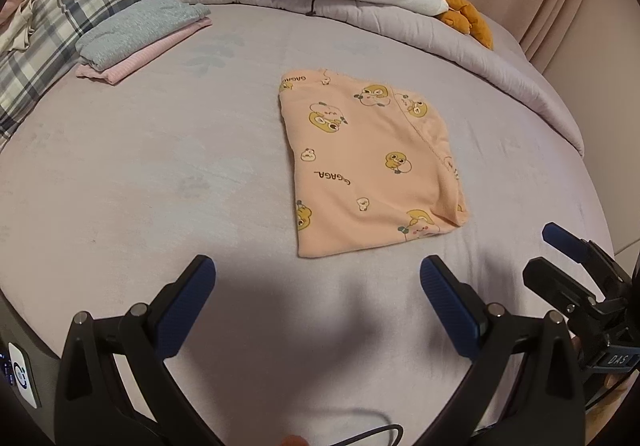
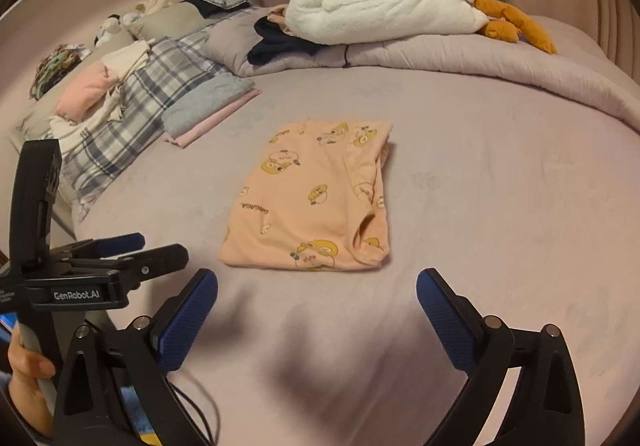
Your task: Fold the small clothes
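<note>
Peach garment (image 1: 368,166) with yellow ducks; lilac sheet (image 1: 160,166); grey-white plaid pillow (image 2: 132,118).

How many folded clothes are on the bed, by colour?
Peach with cartoon ducks: 1
Grey: 1
Pink, under the grey one: 1
Total: 3 folded clothes

Both fisheye views were dim, lit by soft, warm indoor light with no glare. Straight lines bowed strongly toward the edges, and black vignetting filled the corners. A broad, soft-edged dark shadow (image 1: 304,310) lay on the mauve velvety bedsheet (image 1: 160,174) near the bottom of each view. The centre was reasonably sharp; the far bedding and curtains looked slightly soft and grainy.
</note>
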`<state>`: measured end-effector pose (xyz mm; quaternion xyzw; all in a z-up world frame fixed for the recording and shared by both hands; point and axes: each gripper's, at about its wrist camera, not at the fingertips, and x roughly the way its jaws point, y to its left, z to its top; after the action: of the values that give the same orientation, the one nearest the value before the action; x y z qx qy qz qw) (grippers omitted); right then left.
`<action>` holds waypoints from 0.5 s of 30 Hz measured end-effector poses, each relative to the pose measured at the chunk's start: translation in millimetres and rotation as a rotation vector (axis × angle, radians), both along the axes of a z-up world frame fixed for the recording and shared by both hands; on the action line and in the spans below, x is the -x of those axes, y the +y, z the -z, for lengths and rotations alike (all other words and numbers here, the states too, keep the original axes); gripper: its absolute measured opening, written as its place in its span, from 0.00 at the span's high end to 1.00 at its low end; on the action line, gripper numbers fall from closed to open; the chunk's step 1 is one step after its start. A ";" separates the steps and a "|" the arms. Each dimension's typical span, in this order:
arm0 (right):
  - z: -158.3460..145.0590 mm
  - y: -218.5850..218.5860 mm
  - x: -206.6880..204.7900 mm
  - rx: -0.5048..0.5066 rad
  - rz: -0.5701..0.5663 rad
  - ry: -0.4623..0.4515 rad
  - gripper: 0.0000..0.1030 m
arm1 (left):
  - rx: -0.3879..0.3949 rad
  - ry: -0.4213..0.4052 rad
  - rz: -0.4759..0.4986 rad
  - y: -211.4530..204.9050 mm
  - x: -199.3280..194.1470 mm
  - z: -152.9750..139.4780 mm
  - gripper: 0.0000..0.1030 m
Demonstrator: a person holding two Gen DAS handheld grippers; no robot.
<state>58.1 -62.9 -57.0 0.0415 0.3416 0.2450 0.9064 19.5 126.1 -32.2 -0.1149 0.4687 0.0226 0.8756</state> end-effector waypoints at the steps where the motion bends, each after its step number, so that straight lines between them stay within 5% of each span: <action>1: -1.1 -0.6 -0.4 0.000 -0.001 -0.002 0.04 | -0.003 -0.001 0.001 0.0 -0.1 -0.7 0.01; 15: -8.0 4.7 0.2 0.002 -0.017 -0.020 0.04 | -0.006 -0.006 -0.012 1.9 3.7 -6.8 0.01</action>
<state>57.9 -58.2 -49.0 0.0351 0.3330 0.2526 0.9078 15.8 128.0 -25.4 -0.1148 0.4653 0.0288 0.8772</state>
